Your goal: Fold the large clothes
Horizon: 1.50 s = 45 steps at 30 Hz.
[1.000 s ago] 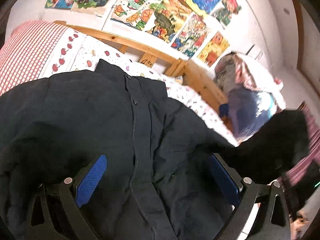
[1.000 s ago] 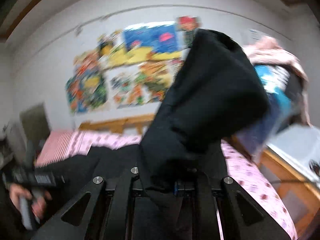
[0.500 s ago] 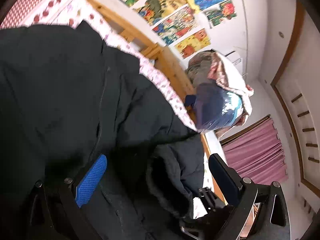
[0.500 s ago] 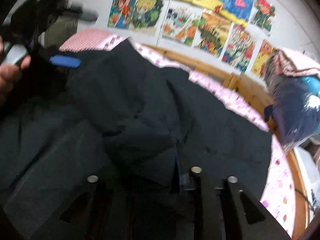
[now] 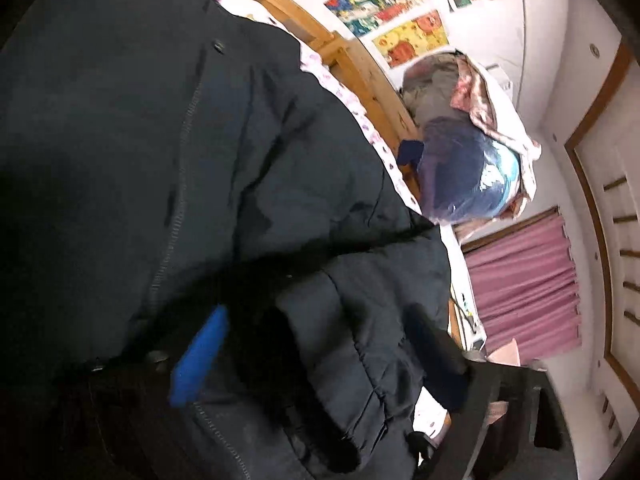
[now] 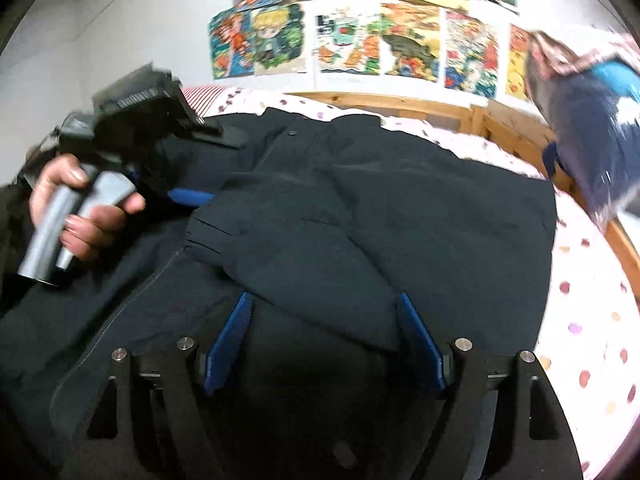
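A large dark navy jacket (image 6: pixel 400 208) lies spread on the bed, zip front up, and it fills the left wrist view too (image 5: pixel 160 140). One sleeve (image 6: pixel 312 256) is folded across its body. My right gripper (image 6: pixel 323 300) hangs low over that sleeve with its jaws opening, blue pads on either side of the cloth and not pressing it. My left gripper (image 5: pixel 316 320) is down at the sleeve's cuff end (image 5: pixel 360 340), jaws closing with the bunched cloth between them. The right wrist view shows the left gripper (image 6: pixel 208 168) at the left, held by a hand (image 6: pixel 80 208).
The bed has a white and pink spotted sheet (image 6: pixel 580 320), a red checked pillow (image 6: pixel 208 92) and a wooden frame (image 6: pixel 500 120). Drawings (image 6: pixel 360 40) cover the wall behind. A heap of bagged clothes (image 5: pixel 468 168) stands past the bed's end, near a pink curtain (image 5: pixel 524 280).
The right gripper brought the raised sleeve down across the jacket and opened off it. The left gripper sank toward the cuff end, and its jaws narrowed around the cloth.
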Available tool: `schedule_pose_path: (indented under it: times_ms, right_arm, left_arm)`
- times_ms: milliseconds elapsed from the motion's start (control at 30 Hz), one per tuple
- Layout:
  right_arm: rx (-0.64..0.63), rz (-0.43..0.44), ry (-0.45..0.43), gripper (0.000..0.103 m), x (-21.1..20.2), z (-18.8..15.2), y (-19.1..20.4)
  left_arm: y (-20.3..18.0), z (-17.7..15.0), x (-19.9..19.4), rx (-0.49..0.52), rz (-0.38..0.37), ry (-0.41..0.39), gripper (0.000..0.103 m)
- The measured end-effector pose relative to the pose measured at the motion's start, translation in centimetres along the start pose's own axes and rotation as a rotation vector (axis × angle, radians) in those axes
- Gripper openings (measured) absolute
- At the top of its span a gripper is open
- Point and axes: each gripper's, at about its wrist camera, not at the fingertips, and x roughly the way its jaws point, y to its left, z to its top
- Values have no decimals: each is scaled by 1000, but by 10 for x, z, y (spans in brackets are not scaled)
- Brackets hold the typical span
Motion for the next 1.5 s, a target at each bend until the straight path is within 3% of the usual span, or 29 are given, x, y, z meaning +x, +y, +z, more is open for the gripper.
schedule_pose_path:
  times_ms: [33,67,133,233,400,500,600,700,900,1033,1233,1500]
  right_arm:
    - [16,-1,0,71,0,-3,-7]
    - [32,-4,0,71,-3,-7,-11]
    - [57,-21,0,71,-2,-12,-24]
    - [104,-61,-1,71,-6,-20,-38]
    - [241,-86,-35,71,3,-10,-85]
    - [326,-112,-71,73,-1,-10,-103]
    - [389,-114,-100,75,-3,-6,-118]
    - [430,-112,-132,76,-3,1,-131]
    - [410,-110,-143,77,14,26,-135]
    - [395,-116,-128,77,33,46,-133]
    - [350,-105,-73,77,82,84,-122]
    - [255,-151,53,77,153,105,-111]
  left_arm:
    - [-3,-1,1,16,10,3,55]
    - [-8,-3,2,49,40,1,46]
    - [-20,-5,0,117,98,-24,8]
    - [-46,-2,-14,188,131,-95,5]
    - [-106,25,-51,248,96,-226,4]
    - [-151,43,-91,316,84,-344,4]
    - [-174,48,-126,370,118,-437,4]
    - [-173,48,-161,385,200,-500,4]
    - [-117,39,-188,316,459,-490,4]
    - [-68,38,-184,244,561,-436,4]
    - [-13,39,-163,186,653,-375,4]
    - [15,39,-134,202,754,-295,5]
